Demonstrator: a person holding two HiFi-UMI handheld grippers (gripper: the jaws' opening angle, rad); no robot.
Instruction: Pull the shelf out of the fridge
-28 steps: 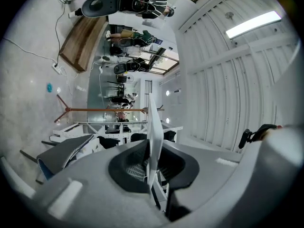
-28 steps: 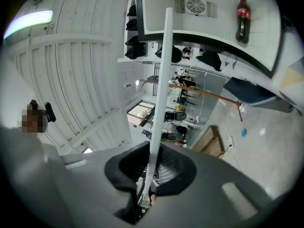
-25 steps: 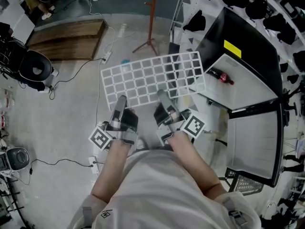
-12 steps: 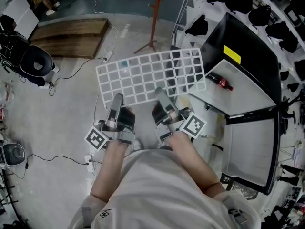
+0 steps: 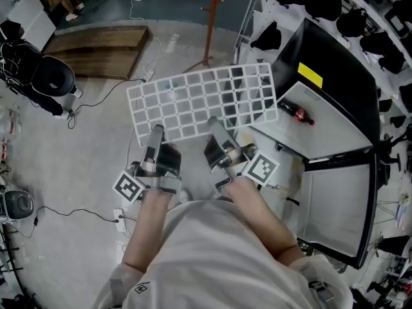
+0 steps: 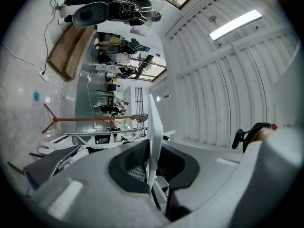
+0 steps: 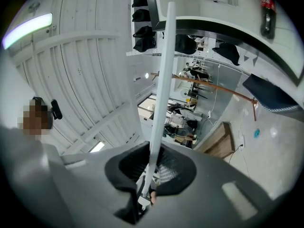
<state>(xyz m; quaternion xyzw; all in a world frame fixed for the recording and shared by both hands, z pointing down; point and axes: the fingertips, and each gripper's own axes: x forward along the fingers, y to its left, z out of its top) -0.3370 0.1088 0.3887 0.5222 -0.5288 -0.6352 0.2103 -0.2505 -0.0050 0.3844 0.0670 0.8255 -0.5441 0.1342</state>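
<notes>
Clamping the near edge of the shelf point(image 5: 203, 98), left claw point(image 5: 156, 132) and right claw point(image 5: 212, 123) side by side, tipped upward.

The shelf point(image 5: 203, 102) is left of the fridge point(image 5: 341, 102), over the floor point(image 5: 84, 147).

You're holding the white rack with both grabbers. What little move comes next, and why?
Probably lower the shelf flat onto the floor. It is already clear of the fridge, the left gripper and right gripper are both shut on its near edge, and floor lies under it.
</notes>
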